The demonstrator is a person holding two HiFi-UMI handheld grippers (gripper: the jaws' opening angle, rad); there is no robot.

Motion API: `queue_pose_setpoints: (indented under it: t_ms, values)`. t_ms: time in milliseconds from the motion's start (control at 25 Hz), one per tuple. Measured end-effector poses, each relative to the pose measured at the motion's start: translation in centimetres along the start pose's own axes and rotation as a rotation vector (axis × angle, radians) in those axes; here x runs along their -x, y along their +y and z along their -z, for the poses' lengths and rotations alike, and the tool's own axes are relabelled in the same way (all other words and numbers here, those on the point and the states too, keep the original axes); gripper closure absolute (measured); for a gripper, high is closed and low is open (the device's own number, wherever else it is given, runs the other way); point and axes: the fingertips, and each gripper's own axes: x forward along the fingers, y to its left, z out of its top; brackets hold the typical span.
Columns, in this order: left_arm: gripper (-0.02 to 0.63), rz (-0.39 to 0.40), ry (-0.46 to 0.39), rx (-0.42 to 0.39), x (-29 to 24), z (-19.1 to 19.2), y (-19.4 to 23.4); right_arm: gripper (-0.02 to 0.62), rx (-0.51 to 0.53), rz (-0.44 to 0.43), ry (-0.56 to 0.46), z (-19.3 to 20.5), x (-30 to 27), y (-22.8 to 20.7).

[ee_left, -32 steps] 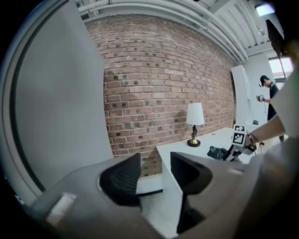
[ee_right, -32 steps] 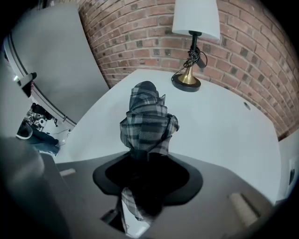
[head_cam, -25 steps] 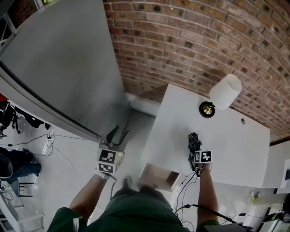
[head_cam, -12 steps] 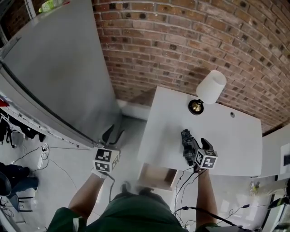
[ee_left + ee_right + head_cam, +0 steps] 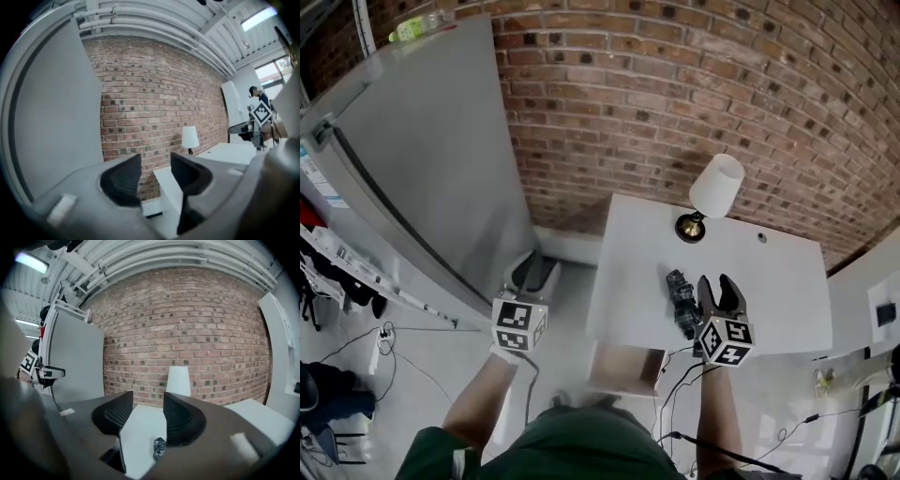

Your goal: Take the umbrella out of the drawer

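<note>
Head view puts the umbrella (image 5: pixel 679 302), a dark folded bundle, lying flat on the white tabletop (image 5: pixel 769 291) near its front edge, out of the drawer (image 5: pixel 628 367), which stands pulled out just below that edge with its pale wooden inside showing. Behind the umbrella, toward the brick wall (image 5: pixel 675 94), a lamp (image 5: pixel 712 192) with a white shade stands on the same tabletop, well apart from it; dark cables (image 5: pixel 680 375) hang beside the drawer, and a tall grey cabinet (image 5: pixel 422 159) fills the left side. Nothing lies on or against the umbrella. The right tongs (image 5: pixel 717 281) hover just to its right, pointing toward the wall; in the right gripper view their jaws stand apart with only tabletop and lamp between them, and the umbrella (image 5: pixel 159 448) shows low down by the right-hand jaw, clear of both pads. The left tongs (image 5: pixel 532 272) hang over the floor, far off to the left of the tabletop; their jaws have just been closing slightly yet remain parted, gripping nothing.
</note>
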Motion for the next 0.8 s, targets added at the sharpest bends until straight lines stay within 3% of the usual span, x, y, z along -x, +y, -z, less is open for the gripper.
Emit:
queue_pose_setpoints:
  t_ms: [520, 800]
  values:
    - [0.443, 0.073, -0.237, -0.051, 4.0, -10.4, 0.1, 0.419, 0.098, 0.147, -0.266, -9.2, 8.8, 4.7]
    - [0.483, 0.116, -0.328, -0.028, 6.0, -13.8, -0.8, 0.43, 0.08, 0.136, -0.337, -11.2, 11.5, 6.4]
